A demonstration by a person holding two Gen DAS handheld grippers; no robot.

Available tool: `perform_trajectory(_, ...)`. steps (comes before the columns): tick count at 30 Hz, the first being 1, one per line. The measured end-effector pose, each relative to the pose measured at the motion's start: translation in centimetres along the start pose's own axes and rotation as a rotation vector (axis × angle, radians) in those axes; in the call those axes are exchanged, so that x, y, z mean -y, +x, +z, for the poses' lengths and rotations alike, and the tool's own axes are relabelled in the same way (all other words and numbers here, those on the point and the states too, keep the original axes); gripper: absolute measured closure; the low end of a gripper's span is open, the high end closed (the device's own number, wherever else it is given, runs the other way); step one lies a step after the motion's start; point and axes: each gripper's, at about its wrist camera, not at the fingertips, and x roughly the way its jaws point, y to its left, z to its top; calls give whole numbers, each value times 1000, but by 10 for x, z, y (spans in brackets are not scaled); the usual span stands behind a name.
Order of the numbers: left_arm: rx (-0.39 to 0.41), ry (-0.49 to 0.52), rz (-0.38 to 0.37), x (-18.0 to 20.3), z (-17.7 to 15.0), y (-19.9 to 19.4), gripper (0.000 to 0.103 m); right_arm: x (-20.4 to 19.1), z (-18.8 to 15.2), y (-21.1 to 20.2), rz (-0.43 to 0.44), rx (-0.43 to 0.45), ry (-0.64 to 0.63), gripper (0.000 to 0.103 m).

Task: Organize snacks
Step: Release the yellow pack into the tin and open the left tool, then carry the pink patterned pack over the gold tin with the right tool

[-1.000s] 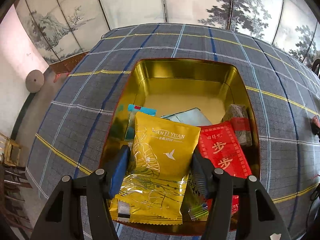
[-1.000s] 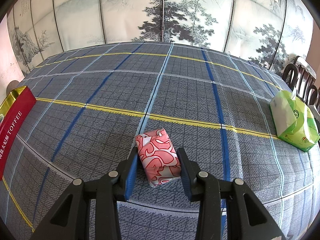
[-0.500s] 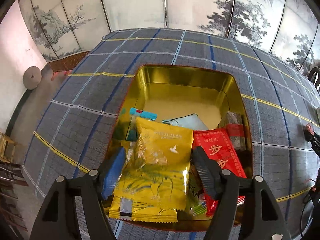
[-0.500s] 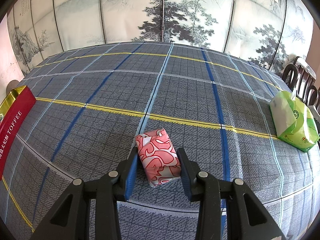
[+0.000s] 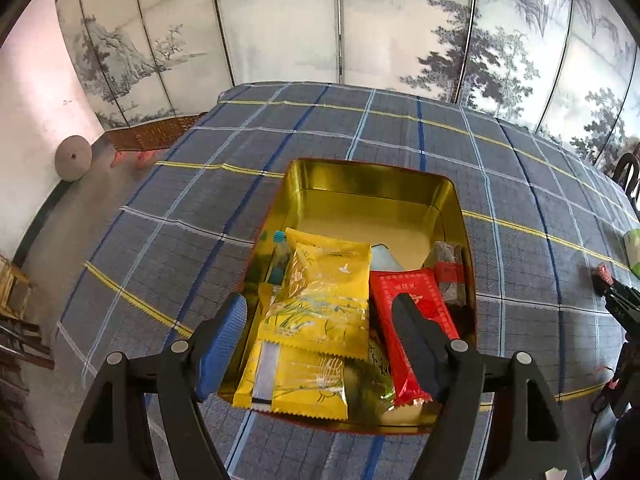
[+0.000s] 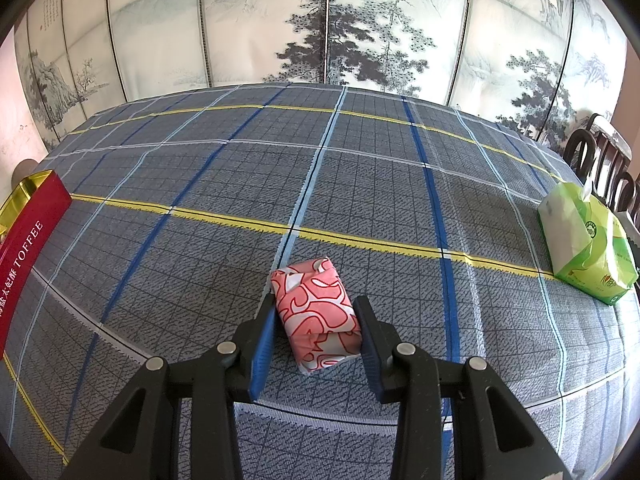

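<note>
My left gripper hangs over the near end of the gold tin with its jaws spread; they have just been opening, and the yellow snack packet that lies between them is touched by neither pad, so it rests loose in the tin on top of a second yellow packet of the same kind. Just to the right of it in the tin lies a red packet with gold characters, partly under my right-hand finger, and past that a dark wrapped bar with a red band lies by the tin's right wall. The far half of the tin is bare gold floor. The tin stands on the blue-grey checked tablecloth, with a painted folding screen behind the table. At the right edge of this view I can see the tip of the other gripper with something pink in it. In the right wrist view, my right gripper is pinching the pink patterned snack by its two sides, and the snack sits low on the cloth. The tin's red outer wall, lettered TOFFEE, shows at the far left, well apart from the snack. A green tissue pack lies on the cloth at the far right.
</note>
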Motion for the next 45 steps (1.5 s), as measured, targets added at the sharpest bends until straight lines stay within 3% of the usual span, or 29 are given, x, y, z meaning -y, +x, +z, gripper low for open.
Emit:
perform_trajectory(33, 26, -79, -8, -30, -32, -23, 28, -13, 3, -9, -87, -24, 103, 68)
perform_trajectory(45, 34, -103, 18, -43, -40, -25, 28, -73, 19, -49, 42, 32, 69, 69)
